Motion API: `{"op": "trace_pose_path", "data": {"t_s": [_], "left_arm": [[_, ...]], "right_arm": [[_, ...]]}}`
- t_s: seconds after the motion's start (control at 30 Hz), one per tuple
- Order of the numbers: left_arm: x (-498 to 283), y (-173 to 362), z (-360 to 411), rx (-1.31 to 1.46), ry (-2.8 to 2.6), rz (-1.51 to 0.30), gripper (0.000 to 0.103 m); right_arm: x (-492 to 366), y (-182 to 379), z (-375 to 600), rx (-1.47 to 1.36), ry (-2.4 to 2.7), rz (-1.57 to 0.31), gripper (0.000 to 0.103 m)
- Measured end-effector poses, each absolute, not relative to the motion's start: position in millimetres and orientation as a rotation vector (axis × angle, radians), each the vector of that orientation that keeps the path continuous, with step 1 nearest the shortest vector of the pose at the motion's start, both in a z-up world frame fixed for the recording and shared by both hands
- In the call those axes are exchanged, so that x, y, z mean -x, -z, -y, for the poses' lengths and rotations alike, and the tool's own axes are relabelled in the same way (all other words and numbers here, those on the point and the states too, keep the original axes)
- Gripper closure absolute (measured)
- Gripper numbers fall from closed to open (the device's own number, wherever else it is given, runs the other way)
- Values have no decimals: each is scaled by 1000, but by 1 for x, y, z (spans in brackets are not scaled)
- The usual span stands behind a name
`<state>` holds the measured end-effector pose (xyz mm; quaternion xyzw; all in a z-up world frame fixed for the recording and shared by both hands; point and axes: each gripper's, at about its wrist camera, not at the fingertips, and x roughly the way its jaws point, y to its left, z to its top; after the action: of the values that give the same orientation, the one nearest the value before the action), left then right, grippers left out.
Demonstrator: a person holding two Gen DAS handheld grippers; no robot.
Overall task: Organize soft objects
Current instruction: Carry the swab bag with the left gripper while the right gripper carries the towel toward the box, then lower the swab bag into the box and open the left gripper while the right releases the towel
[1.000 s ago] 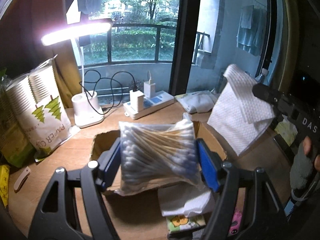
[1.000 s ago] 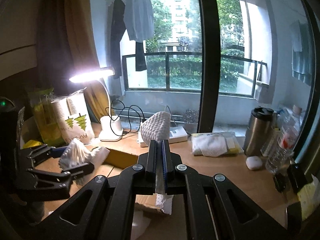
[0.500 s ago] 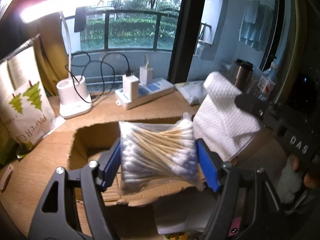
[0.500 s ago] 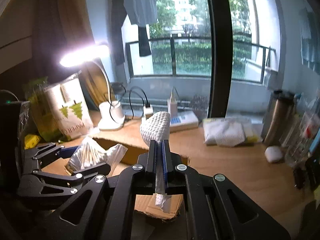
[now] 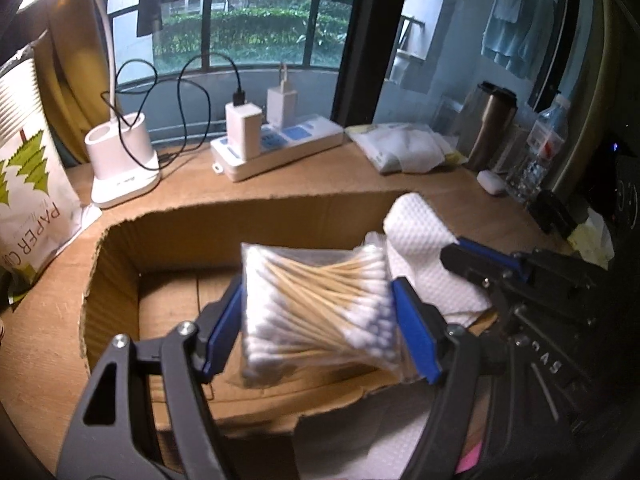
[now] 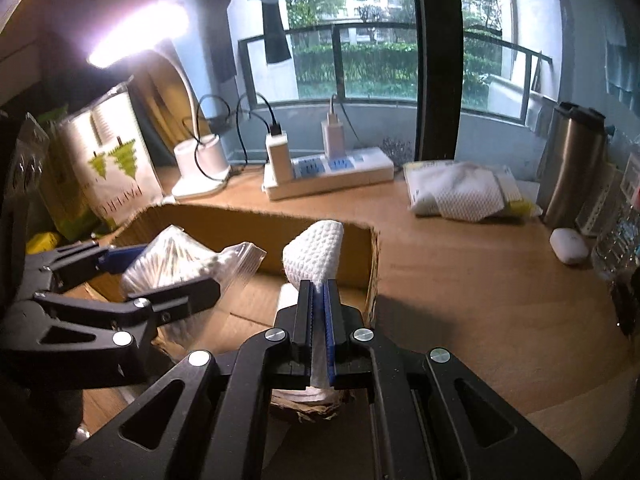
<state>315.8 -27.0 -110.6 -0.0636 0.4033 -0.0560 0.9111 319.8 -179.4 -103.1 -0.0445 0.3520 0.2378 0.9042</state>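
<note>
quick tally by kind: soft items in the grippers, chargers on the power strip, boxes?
Clear bag of cotton swabs, in left gripper: 1
White textured cloth, in right gripper: 1
White chargers on white power strip: 2
Open brown cardboard box: 1
Total: 5

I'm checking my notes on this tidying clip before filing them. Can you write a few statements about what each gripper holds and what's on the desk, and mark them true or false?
1. The left gripper holds a bag of cotton swabs. True.
2. The right gripper is open. False: it is shut on a white cloth.
3. The cardboard box is full of cups. False: its floor shows bare.
4. Two chargers sit in the power strip. True.
</note>
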Motion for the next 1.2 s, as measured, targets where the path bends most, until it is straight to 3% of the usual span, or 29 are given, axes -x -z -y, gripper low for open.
{"op": "trace_pose_path", "data": {"t_s": [0.17, 0.23, 0.3, 0.9, 1.03, 1.2], "left_arm": [[-315, 113, 25, 133, 103, -848, 26], [-314, 111, 25, 137, 106, -847, 15], [-312, 109, 23, 149, 110, -845, 14], [-255, 74, 13, 164, 97, -745, 14], [-238, 66, 12, 142, 81, -706, 14], [-218, 62, 7, 141, 60, -677, 14]], "right_arm": [[-321, 110, 177, 113, -475, -751, 96], [-320, 109, 177, 117, -470, -751, 79], [-318, 106, 178, 110, -474, -744, 73], [-262, 69, 181, 114, -464, -667, 67], [-247, 64, 180, 117, -468, -655, 60], [-230, 59, 178, 121, -469, -643, 58]]}}
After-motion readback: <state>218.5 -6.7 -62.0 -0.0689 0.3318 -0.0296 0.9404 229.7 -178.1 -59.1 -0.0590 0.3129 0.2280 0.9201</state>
